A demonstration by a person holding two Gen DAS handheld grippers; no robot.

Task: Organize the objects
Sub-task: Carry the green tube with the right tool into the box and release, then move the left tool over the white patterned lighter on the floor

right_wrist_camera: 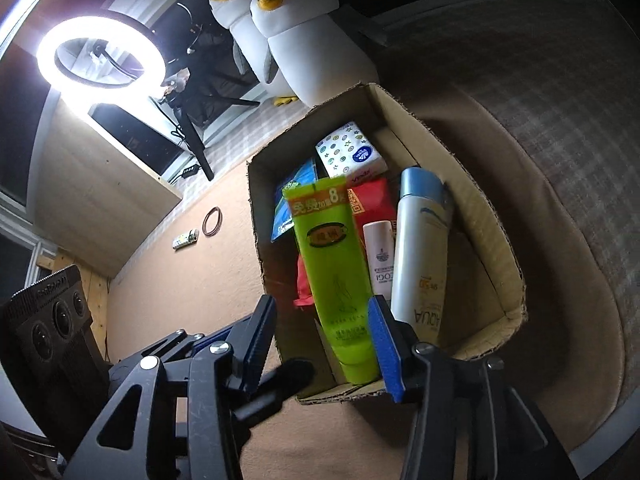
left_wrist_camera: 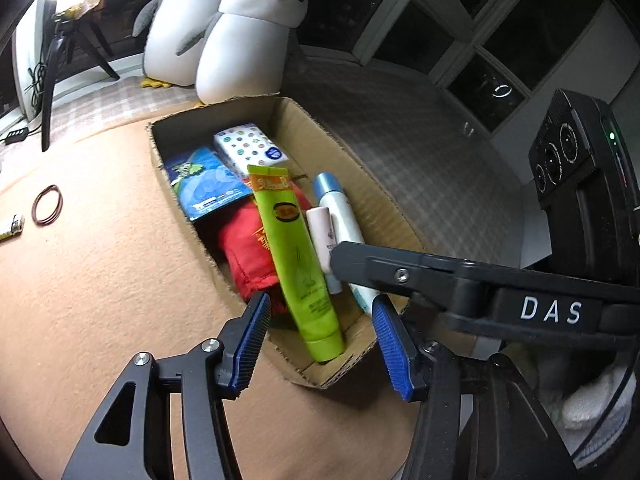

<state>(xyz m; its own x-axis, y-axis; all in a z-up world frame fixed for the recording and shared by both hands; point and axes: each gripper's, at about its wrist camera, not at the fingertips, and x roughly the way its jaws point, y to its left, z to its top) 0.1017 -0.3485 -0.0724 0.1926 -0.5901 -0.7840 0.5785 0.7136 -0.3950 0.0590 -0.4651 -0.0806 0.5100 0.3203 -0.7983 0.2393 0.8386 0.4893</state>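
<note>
An open cardboard box [left_wrist_camera: 384,196] [right_wrist_camera: 484,216] sits on the orange blanket. In it a green tube [left_wrist_camera: 298,264] [right_wrist_camera: 336,276] leans upright at the near end, beside a small pink bottle [left_wrist_camera: 320,232] [right_wrist_camera: 380,256], a white sunscreen bottle with a blue cap [left_wrist_camera: 340,216] [right_wrist_camera: 420,256], a red pouch [left_wrist_camera: 248,248] [right_wrist_camera: 372,200], a blue packet [left_wrist_camera: 208,188] [right_wrist_camera: 292,196] and a tissue pack [left_wrist_camera: 250,148] [right_wrist_camera: 348,152]. My left gripper [left_wrist_camera: 320,340] is open and empty over the box's near end. My right gripper [right_wrist_camera: 324,344] is open around the tube's lower part, not touching it.
Two plush penguins [left_wrist_camera: 248,32] [right_wrist_camera: 308,36] stand behind the box. Brown hair ties [left_wrist_camera: 47,204] [right_wrist_camera: 212,220] and a small lighter [left_wrist_camera: 10,229] [right_wrist_camera: 186,238] lie on the blanket to the left. A lit ring light [right_wrist_camera: 100,52] on a tripod [left_wrist_camera: 56,64] stands at far left.
</note>
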